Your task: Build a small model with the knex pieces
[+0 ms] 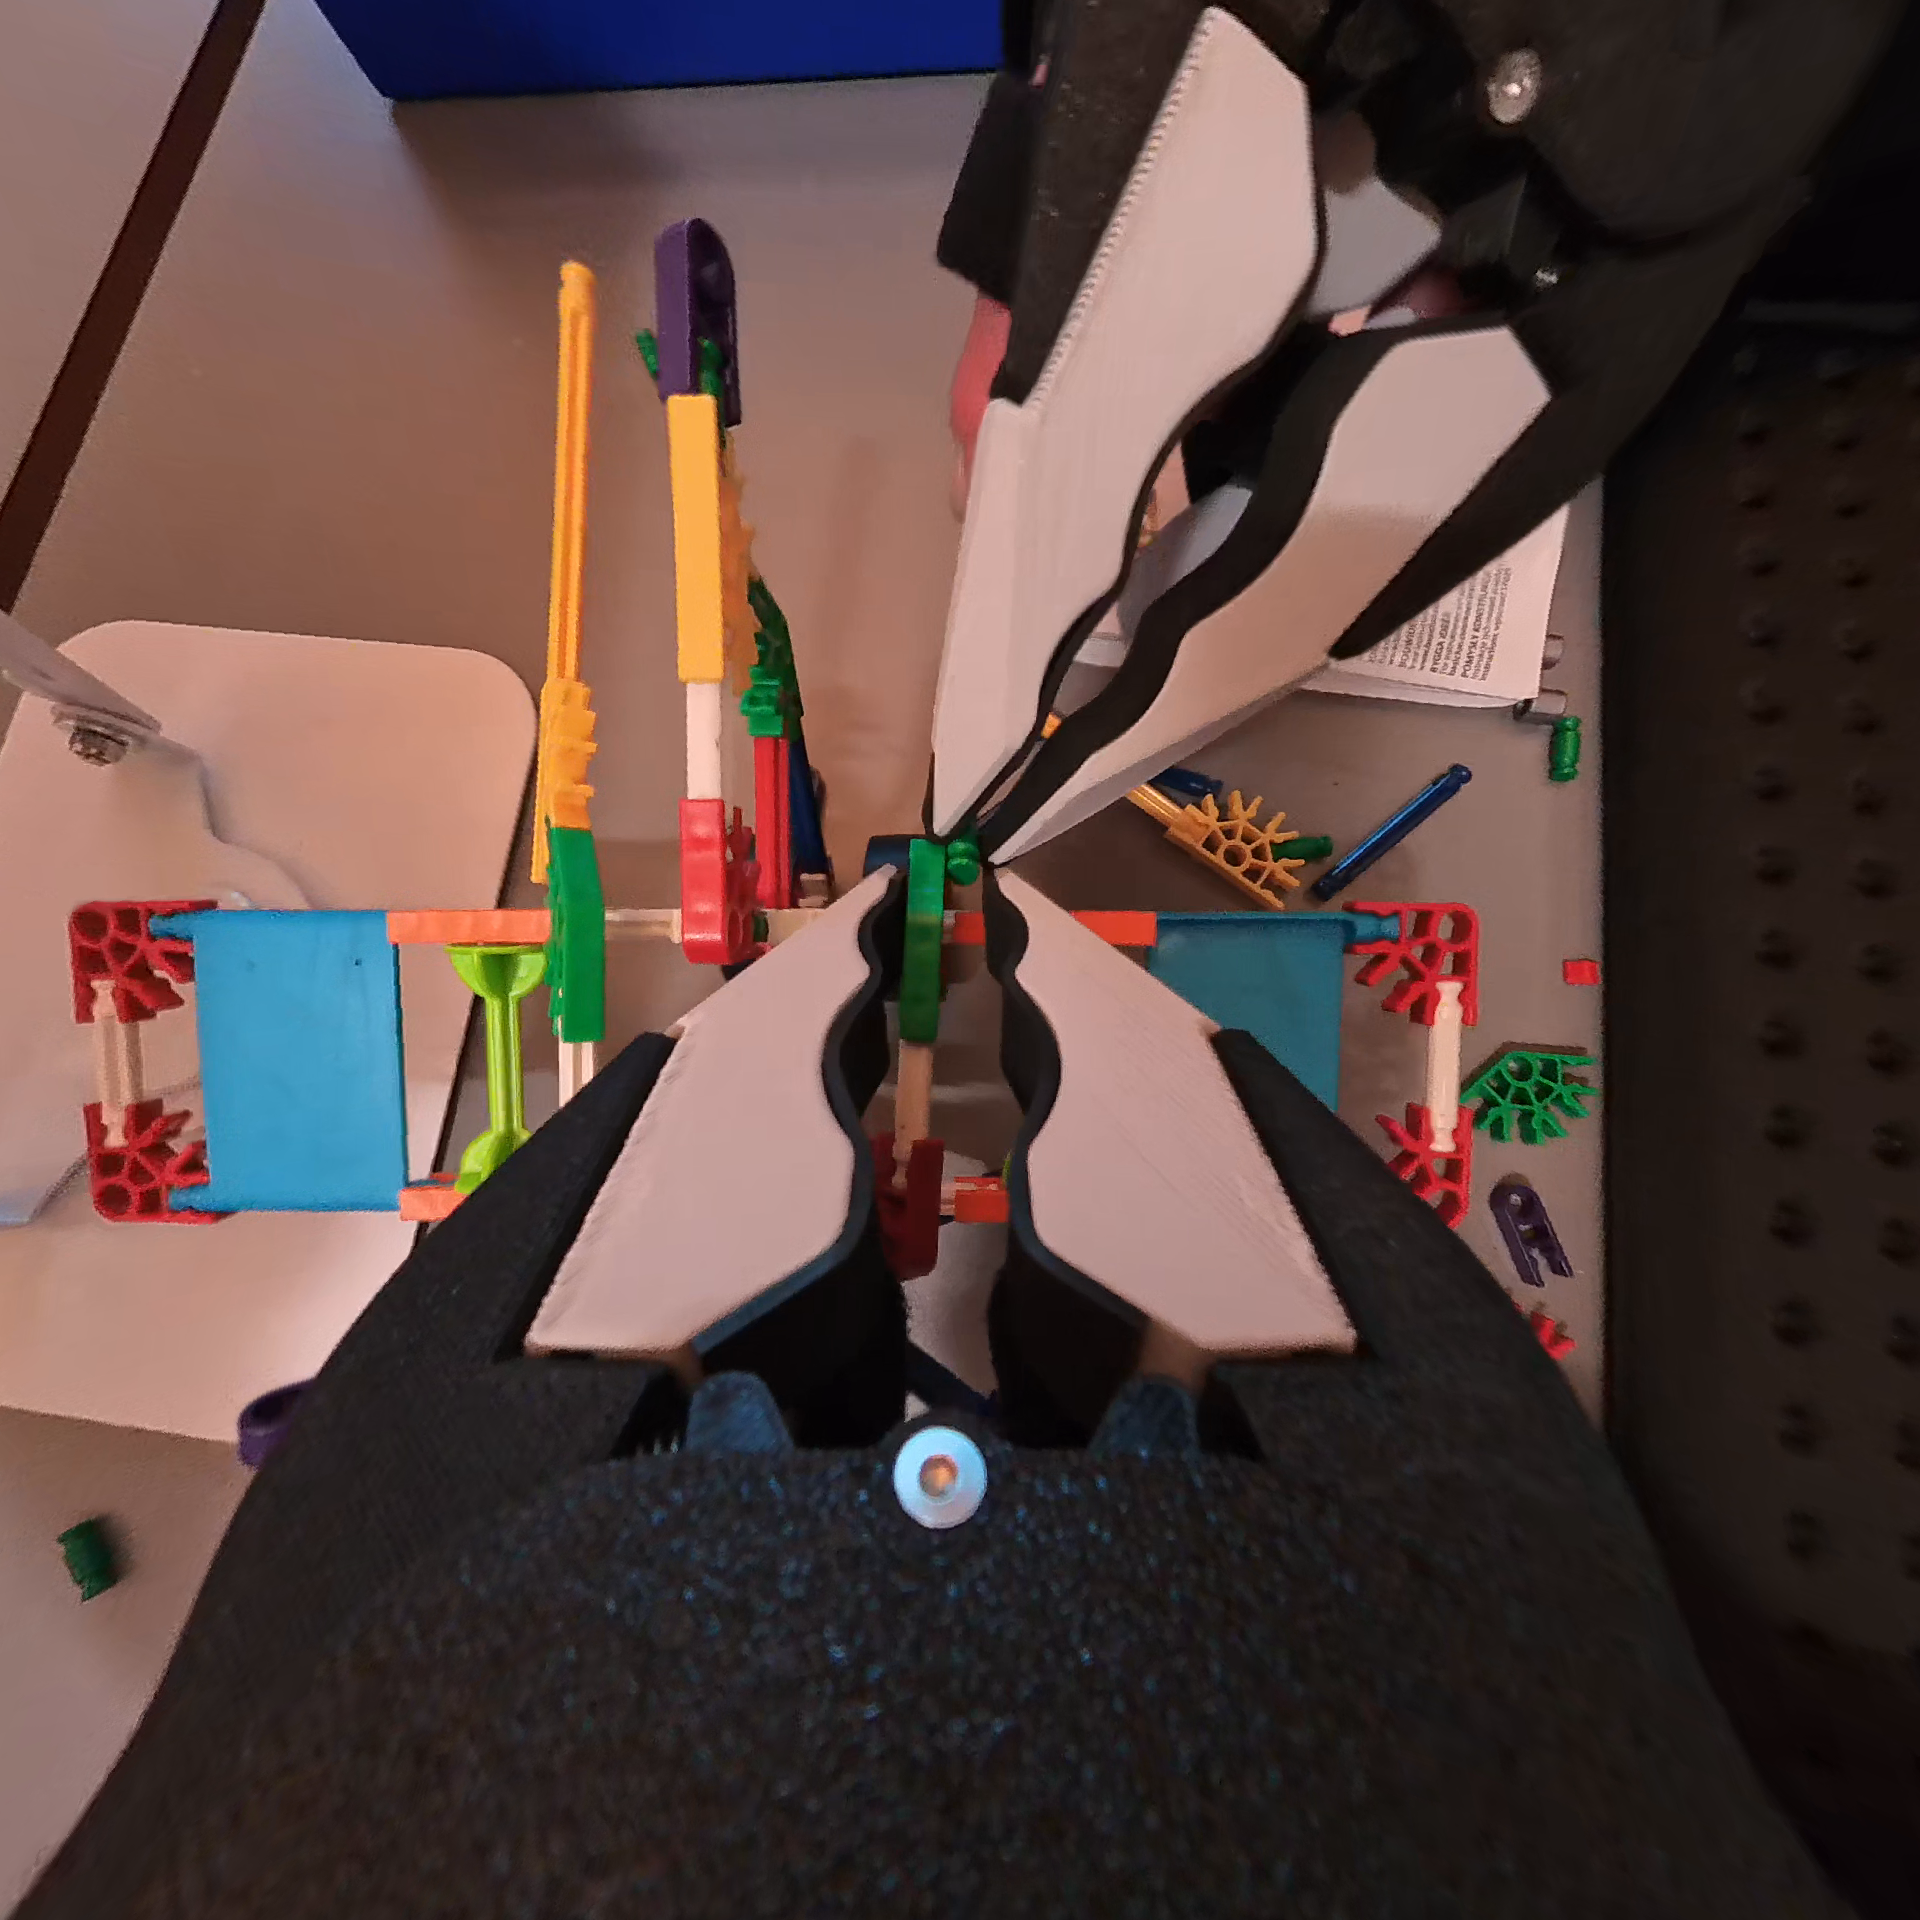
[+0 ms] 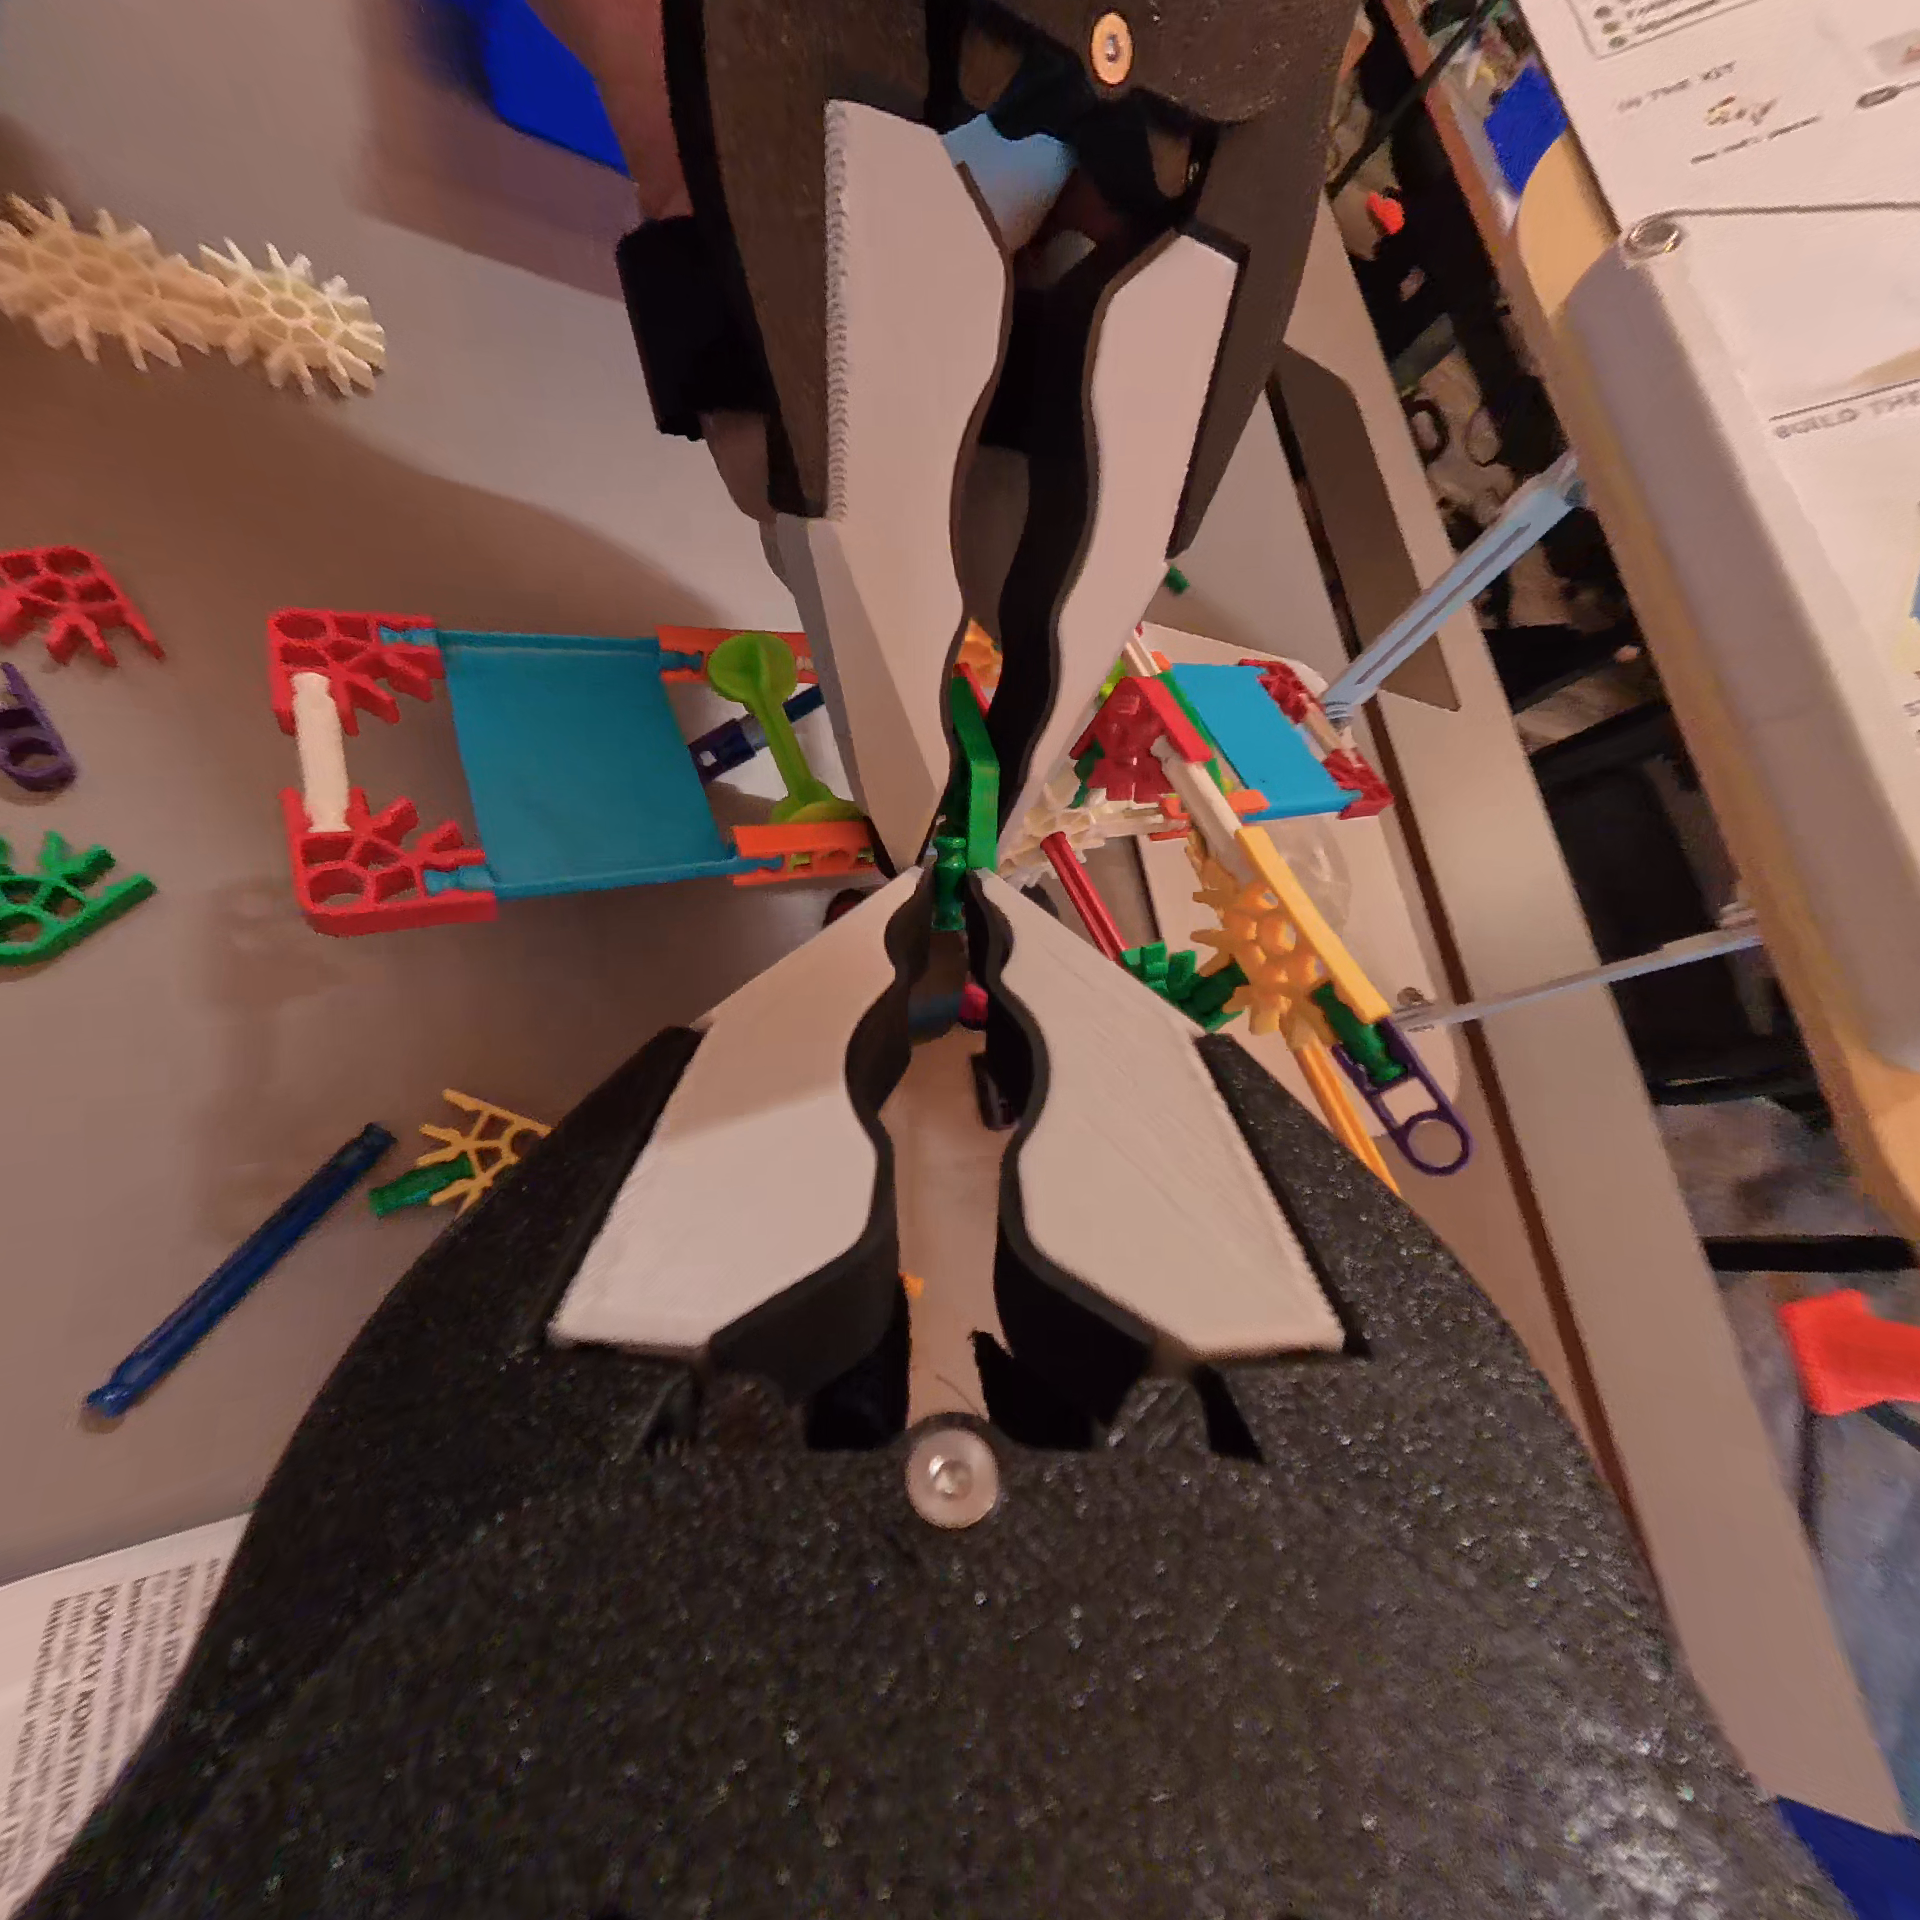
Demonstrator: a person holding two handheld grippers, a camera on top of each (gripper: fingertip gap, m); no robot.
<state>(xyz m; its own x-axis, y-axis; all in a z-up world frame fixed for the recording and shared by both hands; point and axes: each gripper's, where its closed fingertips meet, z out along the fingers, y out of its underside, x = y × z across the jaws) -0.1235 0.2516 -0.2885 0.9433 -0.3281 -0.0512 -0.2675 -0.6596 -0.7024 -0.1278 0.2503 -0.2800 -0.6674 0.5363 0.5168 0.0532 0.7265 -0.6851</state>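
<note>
A colourful construction-toy model with blue panels, red corner connectors and yellow rods stands on the table; it also shows in the right wrist view. My left gripper is shut on an upright green connector in the model's middle. My right gripper is shut on a short green rod and holds its end against that green connector. The two grippers meet tip to tip: the right gripper comes in from the upper right in the left wrist view, and the left gripper comes in from above in the right wrist view.
Loose pieces lie to the right of the model: a blue rod, a yellow connector, a green connector and a purple clip. A printed leaflet lies behind them. A white board is at the left, and white snowflake connectors lie farther off. Only a small space, under 4 cm, lies between the two pairs of fingers. Left tips and right tips are each some 15 centimetres from the purple clip.
</note>
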